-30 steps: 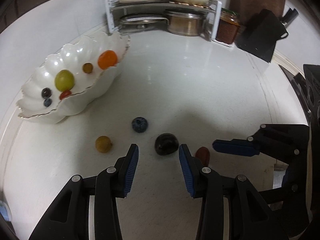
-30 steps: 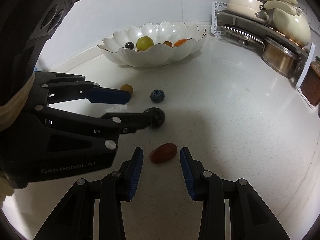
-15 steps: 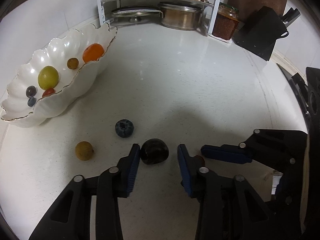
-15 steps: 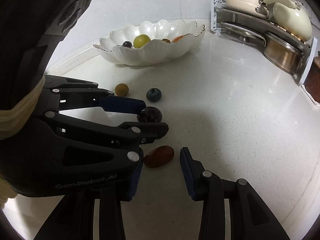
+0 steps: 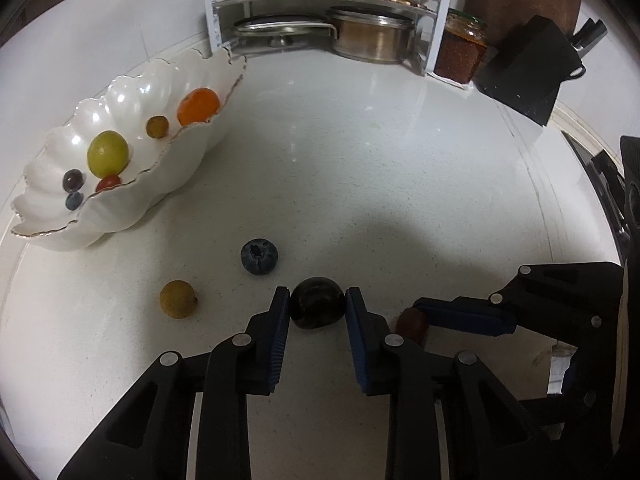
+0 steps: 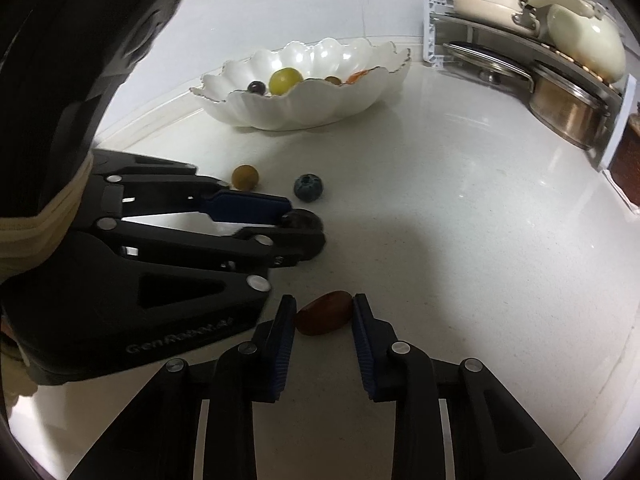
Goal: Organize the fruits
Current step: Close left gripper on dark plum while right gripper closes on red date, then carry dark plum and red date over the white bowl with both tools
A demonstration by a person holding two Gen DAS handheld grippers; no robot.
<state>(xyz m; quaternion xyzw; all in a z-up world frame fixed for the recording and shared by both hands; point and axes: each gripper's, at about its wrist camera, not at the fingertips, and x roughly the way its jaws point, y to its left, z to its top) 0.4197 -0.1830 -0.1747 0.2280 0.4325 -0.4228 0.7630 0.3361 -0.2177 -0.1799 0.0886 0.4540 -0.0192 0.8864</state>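
Your left claw (image 5: 317,308) has just been closing, and where a second ago the dark plum (image 5: 317,308) sat ahead of its open tips, the blue pads now press on both sides of it while the fruit rests on the worktop (image 5: 360,168). Your right claw (image 6: 323,314) has likewise just been closing: a gap showed on either side of the reddish-brown date (image 6: 324,314) before, and now both pads touch it, the fruit lying on the surface. Neither fruit has left the worktop since then.

Going left to right in the left wrist view: the white scalloped bowl (image 5: 132,200) stands near the worktop's left edge, holding two small dark berries, a red one, a green grape (image 5: 108,153), a small brown fruit and an orange one (image 5: 199,106). A yellow-brown longan (image 5: 177,299) and a blueberry (image 5: 259,256) lie loose on the worktop between bowl and plum, apart from each other. At the back edge a white rack (image 5: 328,0) carries cream cookware above a lid and a steel pot (image 5: 374,38); beside it stand a jar with red contents (image 5: 460,54) and a black knife block (image 5: 532,68). The worktop is white, speckled and glossy, against a white wall.
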